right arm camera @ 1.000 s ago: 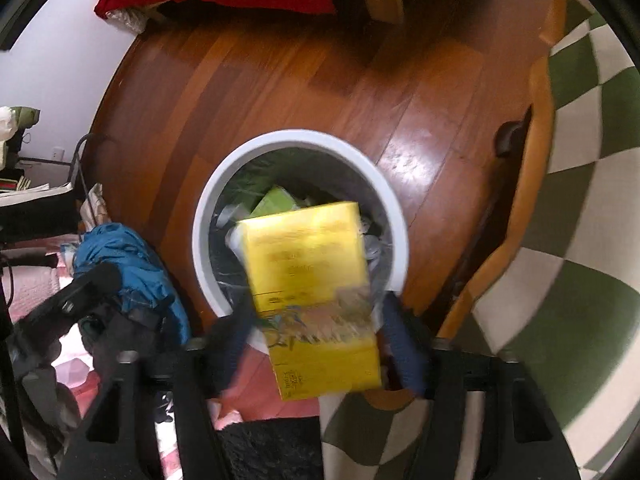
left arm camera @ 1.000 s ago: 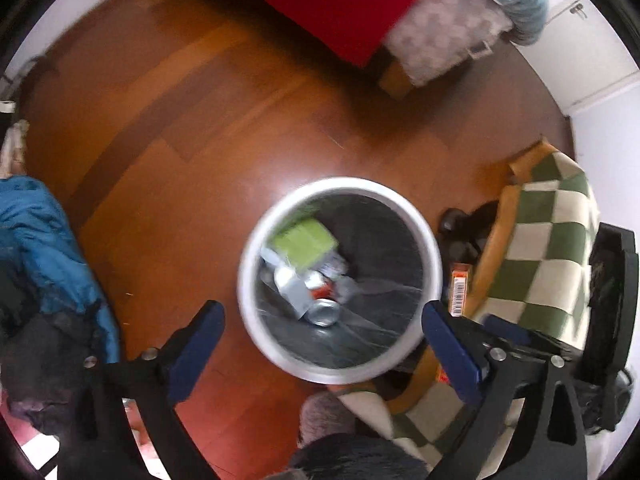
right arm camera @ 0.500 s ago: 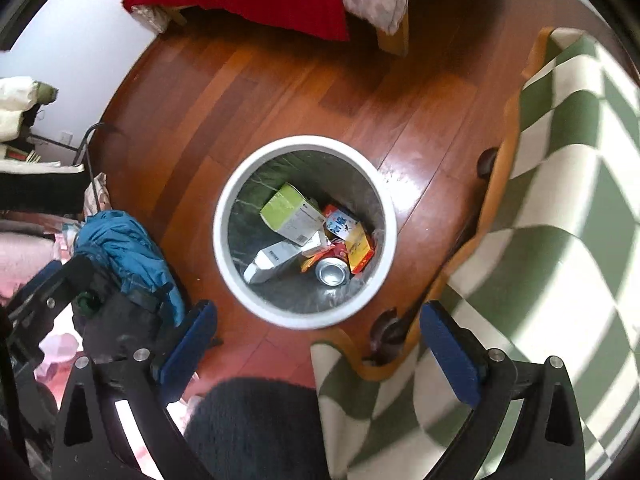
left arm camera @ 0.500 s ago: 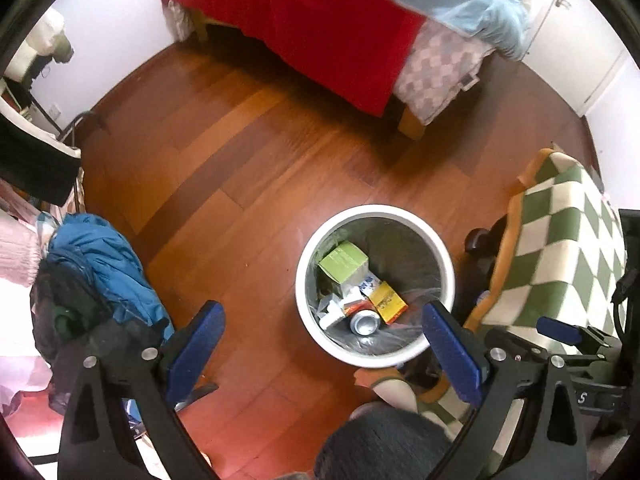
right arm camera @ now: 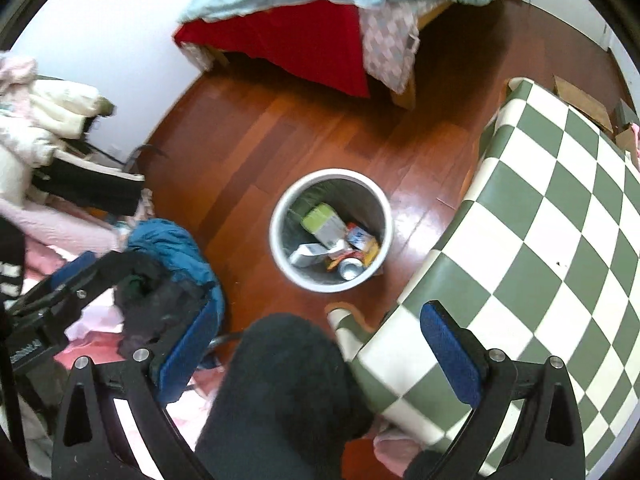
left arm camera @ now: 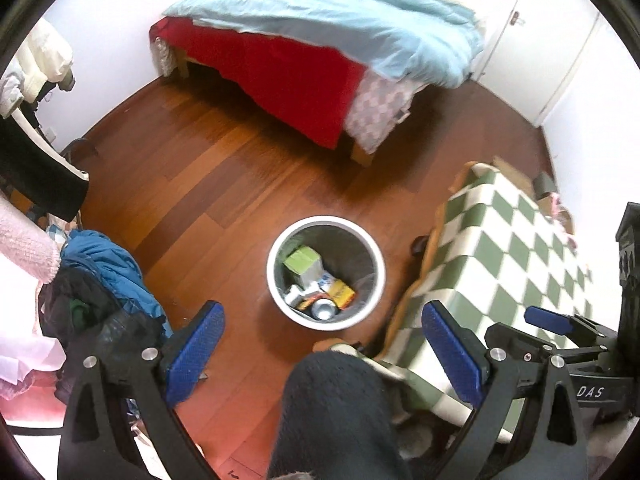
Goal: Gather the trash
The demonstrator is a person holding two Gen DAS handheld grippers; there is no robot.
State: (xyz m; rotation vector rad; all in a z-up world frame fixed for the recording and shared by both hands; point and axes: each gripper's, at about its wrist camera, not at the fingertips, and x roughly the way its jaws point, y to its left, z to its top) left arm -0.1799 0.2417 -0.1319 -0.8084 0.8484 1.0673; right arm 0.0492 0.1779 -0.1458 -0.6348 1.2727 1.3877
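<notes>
A white round trash bin (left arm camera: 280,296) stands on the wooden floor, also in the right wrist view (right arm camera: 280,256). Inside lie a green box (left arm camera: 302,261), a yellow box (left arm camera: 340,293), a can (left arm camera: 323,309) and other wrappers. In the right wrist view the green box (right arm camera: 320,216) and can (right arm camera: 351,269) show too. My left gripper (left arm camera: 322,350) is open and empty, high above the bin. My right gripper (right arm camera: 316,352) is open and empty, also high above the bin. The right gripper shows at the right edge of the left wrist view (left arm camera: 560,328).
A table with a green and white checked cloth (left arm camera: 520,264) stands right of the bin, also in the right wrist view (right arm camera: 560,216). A bed with red and light blue covers (left arm camera: 312,52) is at the back. A heap of clothes (left arm camera: 100,280) lies left. A dark-clothed knee (left arm camera: 332,412) is below.
My right gripper let go of the yellow box, which now lies in the bin. Both grippers rose well away from the bin, so more of the room shows.
</notes>
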